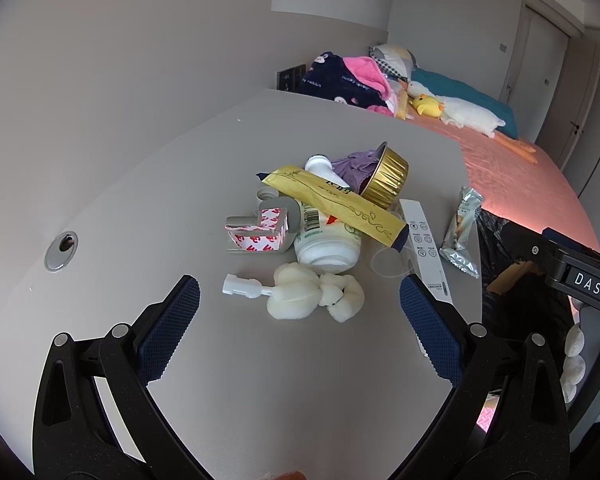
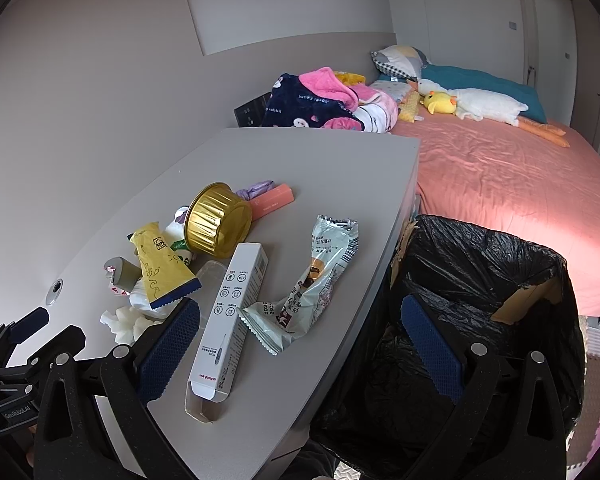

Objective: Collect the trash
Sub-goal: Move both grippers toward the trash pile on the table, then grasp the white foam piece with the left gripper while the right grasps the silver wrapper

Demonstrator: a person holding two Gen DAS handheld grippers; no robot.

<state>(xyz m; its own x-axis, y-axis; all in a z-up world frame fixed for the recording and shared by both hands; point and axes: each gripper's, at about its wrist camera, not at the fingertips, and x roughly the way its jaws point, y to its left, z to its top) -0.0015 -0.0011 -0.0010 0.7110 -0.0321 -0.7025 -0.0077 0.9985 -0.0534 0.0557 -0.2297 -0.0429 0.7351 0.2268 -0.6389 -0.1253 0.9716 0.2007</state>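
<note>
Left gripper: held wide apart, empty, above the grey desk.
Trash pile: heaped at 12 o'clock of it, white foam pieces nearest.
Right gripper: spread wide, empty.
Black-lined bin: stood at the desk's 3 o'clock edge.

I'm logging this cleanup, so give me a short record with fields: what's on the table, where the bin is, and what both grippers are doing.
surface: grey table
trash pile: yellow packet, white bottle, gold foil cup, foam pieces
nearer table edge: white box, silver wrapper
bin: black-bagged bin, beside table edge
left gripper: open, empty, facing foam pieces
right gripper: open, empty
</note>
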